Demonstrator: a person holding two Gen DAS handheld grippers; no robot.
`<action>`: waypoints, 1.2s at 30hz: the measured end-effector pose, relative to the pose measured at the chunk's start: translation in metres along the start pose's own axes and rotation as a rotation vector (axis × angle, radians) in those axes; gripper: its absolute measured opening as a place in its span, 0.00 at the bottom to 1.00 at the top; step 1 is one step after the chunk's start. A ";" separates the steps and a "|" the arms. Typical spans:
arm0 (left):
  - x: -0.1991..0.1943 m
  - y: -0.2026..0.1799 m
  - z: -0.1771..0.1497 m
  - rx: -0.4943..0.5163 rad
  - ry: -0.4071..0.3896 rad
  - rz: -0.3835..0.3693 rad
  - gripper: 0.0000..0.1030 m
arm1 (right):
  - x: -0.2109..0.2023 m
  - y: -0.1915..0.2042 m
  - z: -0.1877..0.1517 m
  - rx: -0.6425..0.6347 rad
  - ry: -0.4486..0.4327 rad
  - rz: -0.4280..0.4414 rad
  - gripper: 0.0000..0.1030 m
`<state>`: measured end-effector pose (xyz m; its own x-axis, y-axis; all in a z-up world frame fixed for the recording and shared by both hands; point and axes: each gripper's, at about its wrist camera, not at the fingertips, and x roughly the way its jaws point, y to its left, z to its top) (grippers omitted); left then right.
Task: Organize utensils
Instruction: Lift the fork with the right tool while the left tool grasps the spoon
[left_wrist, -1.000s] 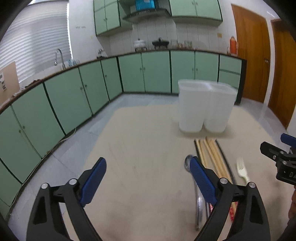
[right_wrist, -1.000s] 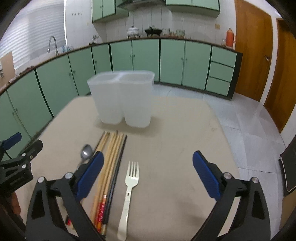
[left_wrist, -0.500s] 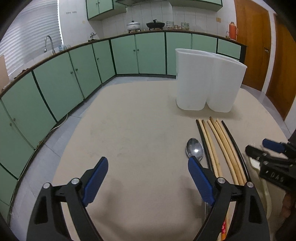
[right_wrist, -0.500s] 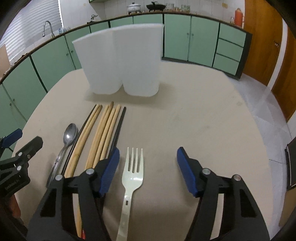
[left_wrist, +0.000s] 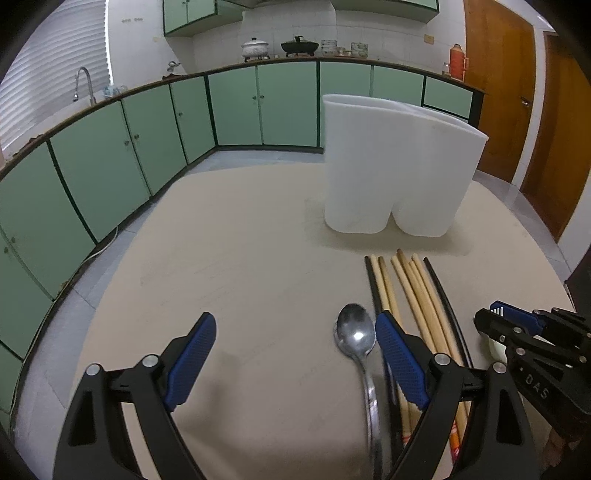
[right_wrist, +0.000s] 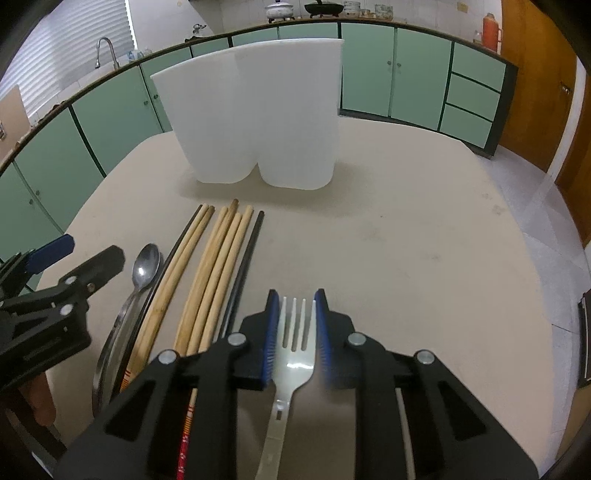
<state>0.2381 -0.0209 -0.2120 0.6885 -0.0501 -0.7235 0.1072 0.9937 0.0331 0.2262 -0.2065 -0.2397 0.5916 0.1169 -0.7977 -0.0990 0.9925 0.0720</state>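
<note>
A pale plastic fork (right_wrist: 295, 343) lies on the beige table (right_wrist: 424, 258). My right gripper (right_wrist: 295, 332) has closed its blue pads on the fork's head. A metal spoon (left_wrist: 356, 339) lies left of several wooden and black chopsticks (right_wrist: 218, 266). My left gripper (left_wrist: 291, 362) is open and low over the table, its right finger (left_wrist: 400, 362) between spoon and chopsticks. A white two-compartment holder (right_wrist: 266, 122) stands upright behind the utensils; it also shows in the left wrist view (left_wrist: 395, 166).
Green cabinets (left_wrist: 155, 133) ring the room beyond the table edge. Wooden doors (left_wrist: 517, 96) stand at the right. The left gripper shows in the right wrist view (right_wrist: 55, 302), close to the spoon (right_wrist: 146, 266).
My right gripper moved down and forward and closed from wide open onto the fork. My left gripper dropped lower and came closer to the spoon, still open.
</note>
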 end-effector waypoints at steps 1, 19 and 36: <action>0.002 -0.002 0.001 0.000 0.001 -0.003 0.84 | 0.000 -0.002 0.000 0.000 0.001 -0.001 0.18; 0.027 0.000 0.007 -0.061 0.054 -0.046 0.72 | 0.000 0.004 -0.003 -0.009 -0.009 0.013 0.18; 0.028 -0.008 0.008 -0.028 0.087 -0.064 0.18 | -0.007 -0.002 -0.003 0.005 -0.031 0.009 0.18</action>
<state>0.2626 -0.0306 -0.2267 0.6155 -0.1062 -0.7810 0.1282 0.9912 -0.0337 0.2199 -0.2099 -0.2366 0.6149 0.1271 -0.7783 -0.1004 0.9915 0.0825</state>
